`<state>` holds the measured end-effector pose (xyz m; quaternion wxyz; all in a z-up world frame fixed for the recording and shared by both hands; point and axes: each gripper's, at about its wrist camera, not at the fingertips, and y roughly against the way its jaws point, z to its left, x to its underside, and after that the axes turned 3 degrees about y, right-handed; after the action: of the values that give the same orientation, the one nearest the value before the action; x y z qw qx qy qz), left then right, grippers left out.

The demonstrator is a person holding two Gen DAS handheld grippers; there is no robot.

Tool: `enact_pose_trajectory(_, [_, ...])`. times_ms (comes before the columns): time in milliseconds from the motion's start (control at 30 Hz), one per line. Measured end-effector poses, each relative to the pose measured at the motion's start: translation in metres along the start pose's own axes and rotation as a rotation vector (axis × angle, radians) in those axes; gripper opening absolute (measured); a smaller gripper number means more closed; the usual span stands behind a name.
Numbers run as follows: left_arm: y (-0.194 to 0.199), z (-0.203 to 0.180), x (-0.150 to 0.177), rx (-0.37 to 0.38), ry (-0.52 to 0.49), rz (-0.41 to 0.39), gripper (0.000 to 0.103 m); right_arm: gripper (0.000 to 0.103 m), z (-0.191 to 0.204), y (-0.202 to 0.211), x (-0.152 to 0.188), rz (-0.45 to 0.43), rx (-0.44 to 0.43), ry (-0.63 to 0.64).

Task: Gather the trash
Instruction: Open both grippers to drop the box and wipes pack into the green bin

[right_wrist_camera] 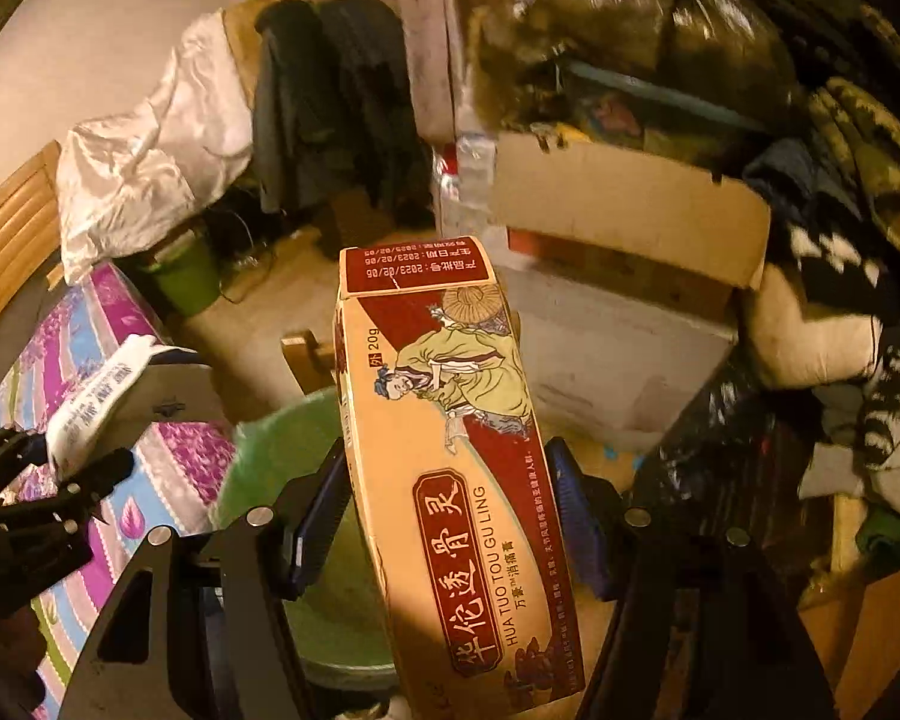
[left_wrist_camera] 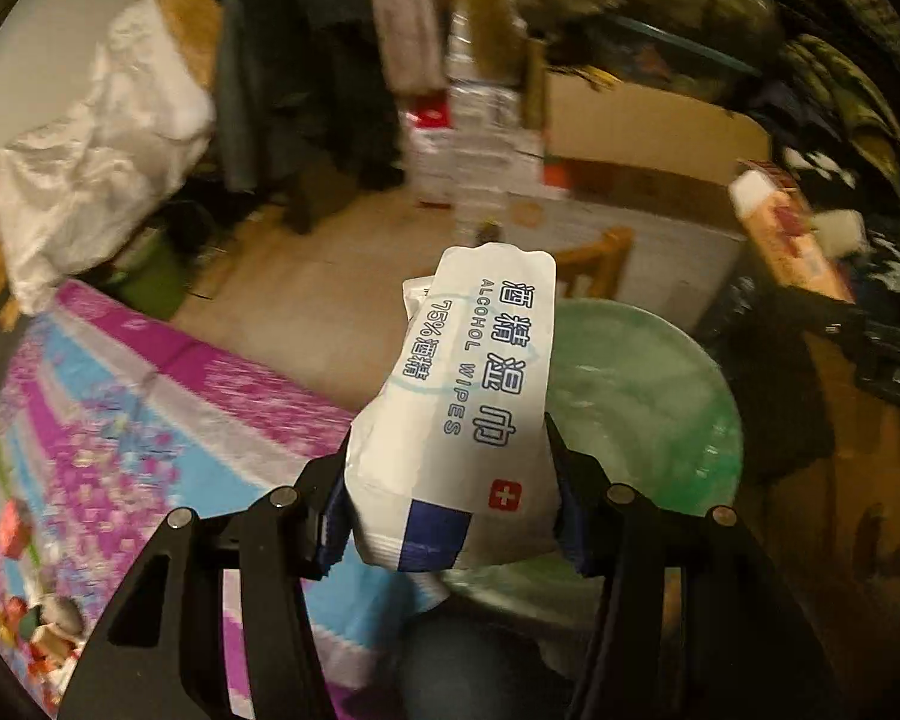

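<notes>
The room is packed: a big cardboard box (right_wrist_camera: pixel 630 204) with dark bags piled on it at the back, a bed with a purple-and-blue patterned cover (left_wrist_camera: pixel 120 396) on the left. Below both grippers a bin lined with a green bag (left_wrist_camera: pixel 642 396) can be seen, mouth open, right beside the bed edge.

The orange-and-maroon ointment carton (right_wrist_camera: pixel 450 450) is clamped in the right gripper (right_wrist_camera: pixel 450 516), pads pressed on its long sides, tilted, sitting over the bin's right rim rather than dead centre. The white alcohol wipes pack (left_wrist_camera: pixel 468 408) is pinched low down in the left gripper (left_wrist_camera: pixel 450 516), most of it sticking out past the fingertips, over the bin's left edge near the bed.

What could go wrong, probably: the carton is long, so if it's let go this far off centre, the rim could be clipped and it could tip out onto the floor. The wipes pack is soft and held near one end, so it might sag or slip early and land on the bed cover. Everything's kinda blurry too, so the aim can't be judged well.
</notes>
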<state>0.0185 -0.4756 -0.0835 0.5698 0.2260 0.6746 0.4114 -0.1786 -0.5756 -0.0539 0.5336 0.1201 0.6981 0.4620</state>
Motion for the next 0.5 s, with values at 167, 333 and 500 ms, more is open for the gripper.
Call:
enact_pose_trajectory(167, [-0.019,-0.013,0.004,0.087,0.011,0.048,0.052,0.065,-0.008,-0.013,0.010,0.037,-0.043,-0.041])
enact_pose_trajectory(333, [-0.035,-0.015,0.000,0.143,0.025,0.083,0.060,0.067,-0.012,-0.028,0.010,0.033,-0.132,-0.063])
enact_pose_trajectory(500, [-0.035,-0.004,-0.002,0.129,0.070,0.064,0.078,0.083,-0.015,-0.047,0.016,0.051,-0.179,-0.110])
